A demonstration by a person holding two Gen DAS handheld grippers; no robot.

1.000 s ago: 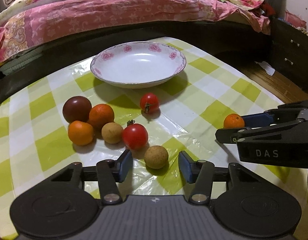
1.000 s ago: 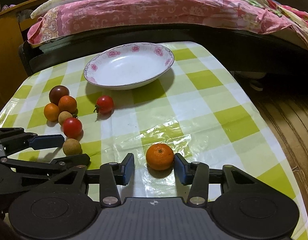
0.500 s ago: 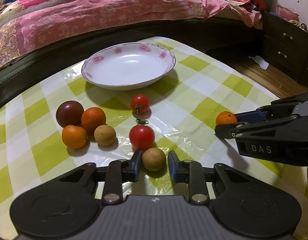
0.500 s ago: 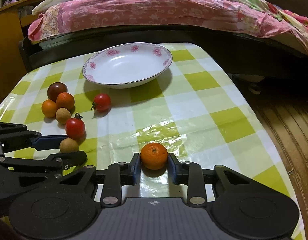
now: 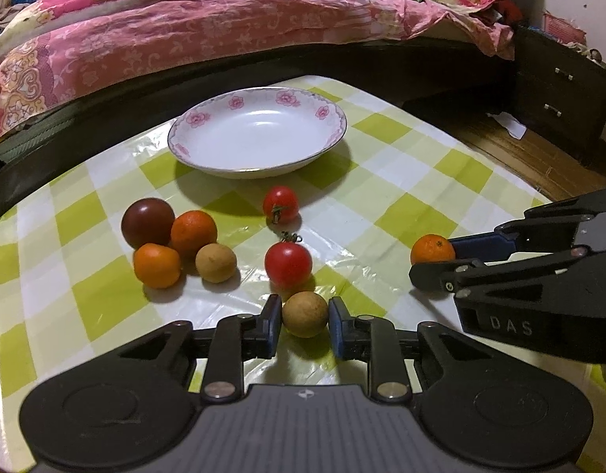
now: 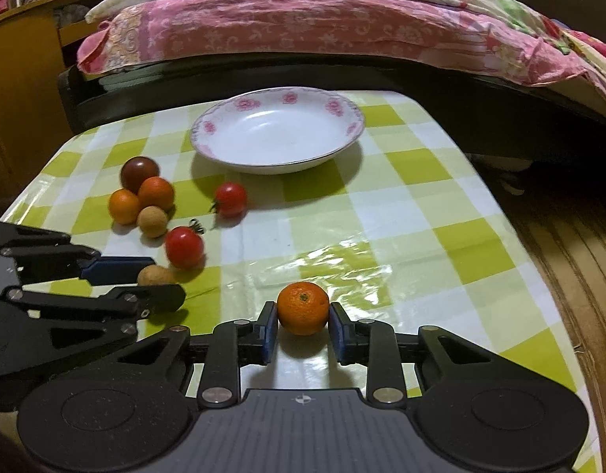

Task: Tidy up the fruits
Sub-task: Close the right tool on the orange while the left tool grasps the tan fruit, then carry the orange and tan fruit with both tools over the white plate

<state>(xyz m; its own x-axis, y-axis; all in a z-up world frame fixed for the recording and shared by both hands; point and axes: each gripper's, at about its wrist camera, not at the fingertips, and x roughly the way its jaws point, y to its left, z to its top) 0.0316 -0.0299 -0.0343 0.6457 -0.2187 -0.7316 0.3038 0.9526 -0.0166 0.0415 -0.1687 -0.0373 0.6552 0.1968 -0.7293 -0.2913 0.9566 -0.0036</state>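
My left gripper (image 5: 305, 321) is shut on a tan longan (image 5: 305, 314), low over the checked table. My right gripper (image 6: 303, 321) is shut on a small orange (image 6: 303, 307), also seen at right in the left wrist view (image 5: 432, 249). An empty white floral dish (image 5: 259, 138) stands at the back of the table. Between it and my grippers lie two red tomatoes (image 5: 288, 263) (image 5: 280, 203), a second longan (image 5: 216, 262), two oranges (image 5: 157, 265) (image 5: 193, 232) and a dark tomato (image 5: 147, 222).
The table has a green-and-white checked plastic cover (image 6: 421, 205); its right edge drops to a wooden floor (image 6: 571, 236). A bed with a pink quilt (image 5: 224, 27) runs behind the table. A dark drawer unit (image 5: 559, 90) stands at the right.
Both grippers closed from open onto their fruit: the left on the longan, the right on the orange. Both now sit slightly higher, and the near red tomato shifted a little.
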